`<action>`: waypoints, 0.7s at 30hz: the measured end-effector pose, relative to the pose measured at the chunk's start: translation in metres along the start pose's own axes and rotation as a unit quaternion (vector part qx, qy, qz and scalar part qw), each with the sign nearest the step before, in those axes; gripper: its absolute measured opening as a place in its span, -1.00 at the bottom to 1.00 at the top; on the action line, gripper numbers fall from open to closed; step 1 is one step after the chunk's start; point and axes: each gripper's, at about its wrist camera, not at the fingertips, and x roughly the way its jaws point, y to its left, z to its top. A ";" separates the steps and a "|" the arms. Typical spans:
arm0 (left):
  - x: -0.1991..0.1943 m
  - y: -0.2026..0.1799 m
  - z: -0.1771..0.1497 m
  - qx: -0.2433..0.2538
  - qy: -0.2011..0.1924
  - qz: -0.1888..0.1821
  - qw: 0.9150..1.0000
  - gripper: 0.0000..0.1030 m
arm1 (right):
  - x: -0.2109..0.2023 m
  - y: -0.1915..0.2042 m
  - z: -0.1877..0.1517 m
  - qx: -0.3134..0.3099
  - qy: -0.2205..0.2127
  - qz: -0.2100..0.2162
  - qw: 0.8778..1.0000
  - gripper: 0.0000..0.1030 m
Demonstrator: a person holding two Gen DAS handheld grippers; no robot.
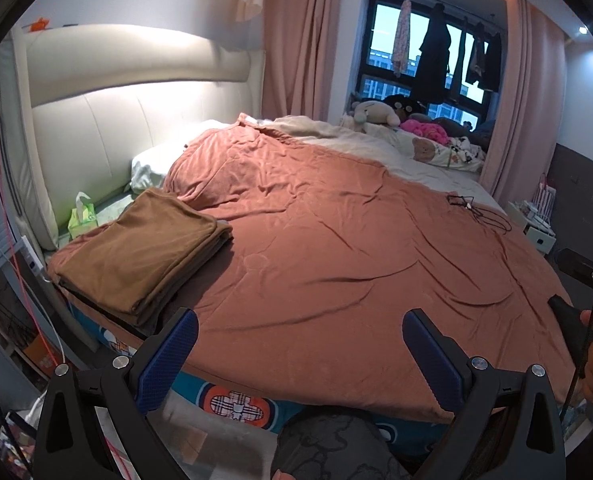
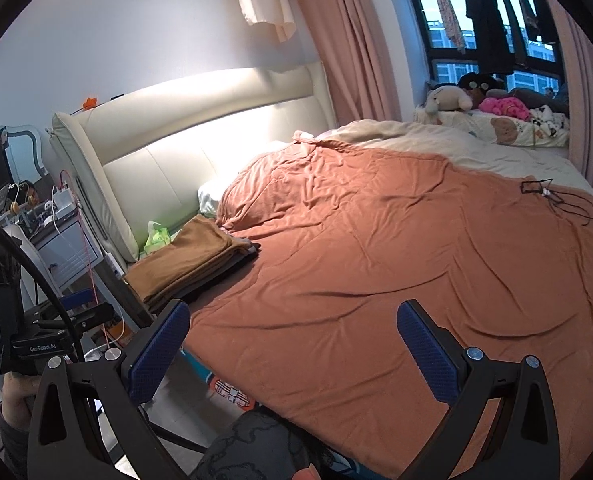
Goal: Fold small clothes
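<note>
Meanwhile both grippers hung over the foot edge of the bed, empty. The left gripper had its blue-padded fingers spread wide apart, and the right gripper stood just as wide. The folded brown clothes lay stacked on the bed's near left corner, just beside a green tissue pack by the headboard. A black cable lay toward the bed's far right side.
</note>
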 end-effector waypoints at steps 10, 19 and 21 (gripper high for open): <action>-0.042 -0.028 -0.019 0.020 -0.030 -0.016 0.999 0.99 | -0.057 0.016 -0.036 -0.008 -0.024 -0.048 0.999 1.00; -0.075 -0.043 -0.043 0.038 -0.050 -0.016 0.998 0.99 | -0.091 0.033 -0.064 0.016 -0.036 -0.066 0.997 1.00; -0.082 -0.046 -0.050 0.038 -0.052 -0.022 0.998 0.99 | -0.098 0.037 -0.069 0.018 -0.036 -0.068 0.997 1.00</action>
